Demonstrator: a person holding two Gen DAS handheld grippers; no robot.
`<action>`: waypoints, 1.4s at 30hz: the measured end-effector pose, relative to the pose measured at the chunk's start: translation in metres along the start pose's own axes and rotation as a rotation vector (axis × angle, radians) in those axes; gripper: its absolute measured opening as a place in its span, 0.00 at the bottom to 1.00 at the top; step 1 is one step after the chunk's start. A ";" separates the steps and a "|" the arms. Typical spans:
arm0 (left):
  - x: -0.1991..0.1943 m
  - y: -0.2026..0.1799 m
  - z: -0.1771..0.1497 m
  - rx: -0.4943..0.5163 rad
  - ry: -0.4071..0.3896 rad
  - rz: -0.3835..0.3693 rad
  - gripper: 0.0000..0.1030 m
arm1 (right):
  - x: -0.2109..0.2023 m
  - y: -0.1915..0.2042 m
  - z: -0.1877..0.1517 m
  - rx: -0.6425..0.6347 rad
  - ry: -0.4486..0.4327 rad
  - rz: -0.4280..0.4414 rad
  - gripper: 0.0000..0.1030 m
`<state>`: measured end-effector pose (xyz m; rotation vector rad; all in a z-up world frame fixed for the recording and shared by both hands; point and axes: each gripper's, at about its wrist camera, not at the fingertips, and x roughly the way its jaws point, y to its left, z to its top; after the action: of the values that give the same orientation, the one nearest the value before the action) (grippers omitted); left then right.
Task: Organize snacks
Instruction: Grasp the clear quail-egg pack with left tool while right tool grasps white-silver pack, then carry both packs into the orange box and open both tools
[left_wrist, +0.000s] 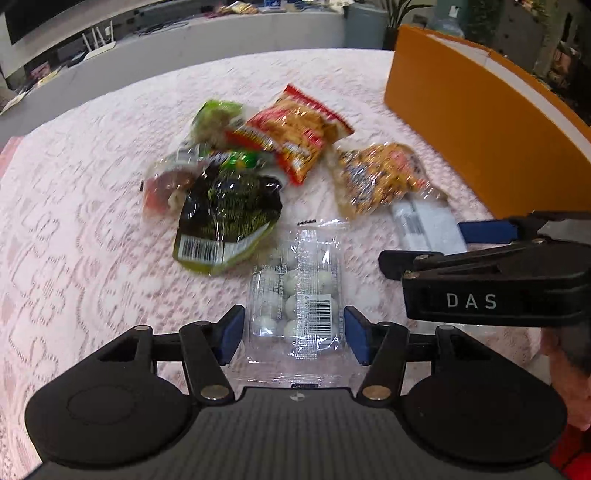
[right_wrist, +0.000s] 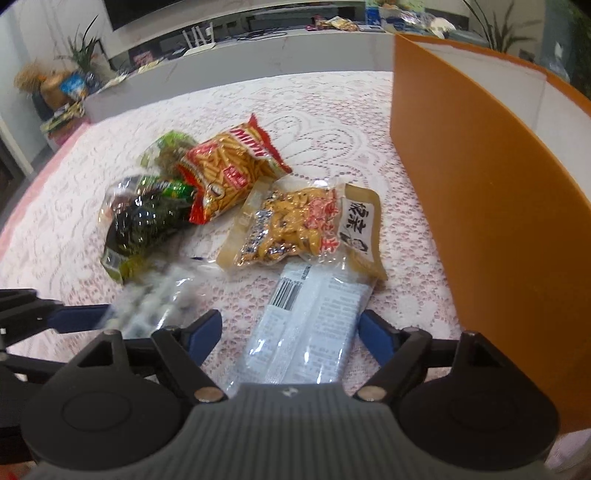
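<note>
Pickup step, both hands. Left gripper (left_wrist: 294, 334) jaws apart w/ clear crinkly pack of white balls (left_wrist: 295, 291) between, unpinched; right gripper (right_wrist: 290, 338) jaws apart astride flat white wrapper (right_wrist: 306, 332). Next, I'd judge: close, lift toward the orange box (right_wrist: 480, 206). Beyond, on lace tabletop (right_wrist: 332, 110): glossy red fries bag (right_wrist: 229, 170), dark-green pouch (left_wrist: 225, 218).

- A tall orange box (right_wrist: 480, 206) walls off the right side of the lace tablecloth (left_wrist: 74, 221), blocking passage there
- A heap of snack packets, with a red packet of fried sticks (right_wrist: 229, 166) on top, fills the table's middle
- A white wrapped pack (right_wrist: 310, 325) lies just beside the box
- Bare cloth stays open to the left and beyond the heap
</note>
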<state>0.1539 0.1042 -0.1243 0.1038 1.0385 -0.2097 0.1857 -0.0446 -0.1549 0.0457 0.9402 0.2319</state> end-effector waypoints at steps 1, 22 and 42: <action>0.001 0.000 0.001 0.006 -0.002 -0.001 0.65 | 0.001 0.002 -0.001 -0.016 0.000 -0.010 0.79; 0.005 -0.005 0.006 0.058 -0.062 -0.058 0.58 | -0.018 -0.005 -0.002 -0.021 -0.018 -0.049 0.49; -0.084 -0.017 0.006 -0.211 -0.120 0.015 0.57 | -0.105 -0.002 0.002 -0.140 -0.142 0.075 0.48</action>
<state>0.1140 0.0969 -0.0491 -0.0911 0.9338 -0.0909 0.1277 -0.0693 -0.0704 -0.0311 0.7798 0.3585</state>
